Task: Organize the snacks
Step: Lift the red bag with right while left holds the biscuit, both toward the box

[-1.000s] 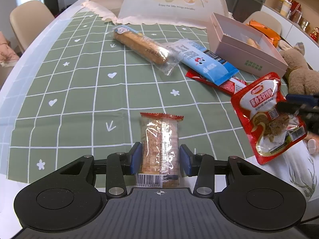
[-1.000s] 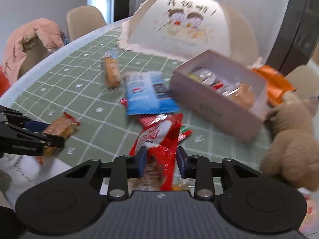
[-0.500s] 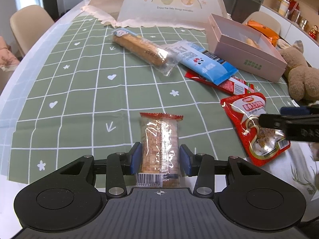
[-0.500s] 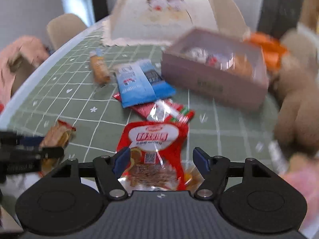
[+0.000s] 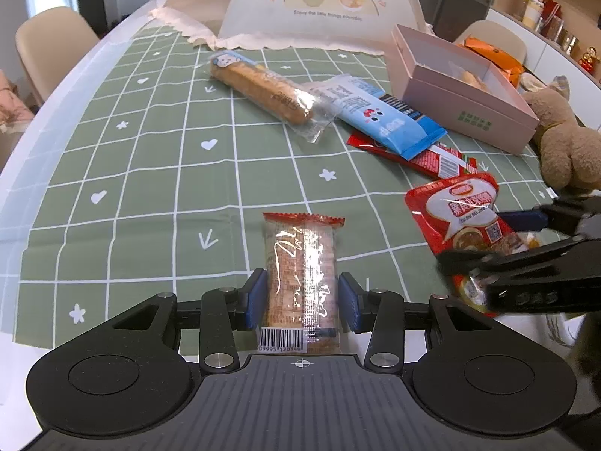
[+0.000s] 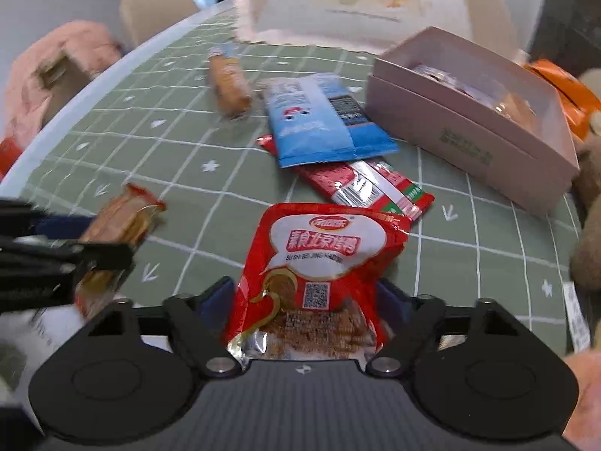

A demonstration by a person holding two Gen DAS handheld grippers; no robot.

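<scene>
My left gripper (image 5: 302, 302) is shut on a clear biscuit pack with red ends (image 5: 300, 274), held low over the green checked tablecloth (image 5: 150, 188). The pack also shows in the right wrist view (image 6: 116, 233). My right gripper (image 6: 304, 297) stands open around a red pouch with Chinese writing (image 6: 323, 263), which lies on the cloth between the fingers. The pouch also shows in the left wrist view (image 5: 465, 218), with the right gripper (image 5: 499, 240) over it. A pink open box (image 6: 469, 120) holding several snacks stands at the right.
A long bread stick pack (image 5: 263, 90), a blue packet (image 5: 379, 116) and a flat red packet (image 5: 424, 158) lie mid-table. A mesh food cover (image 5: 319, 3) stands at the back. A brown plush bear (image 5: 563, 139) sits by the box. Chairs ring the table.
My right gripper lowered the red pouch onto the cloth and opened its jaws. The left gripper has kept still with the biscuit pack.
</scene>
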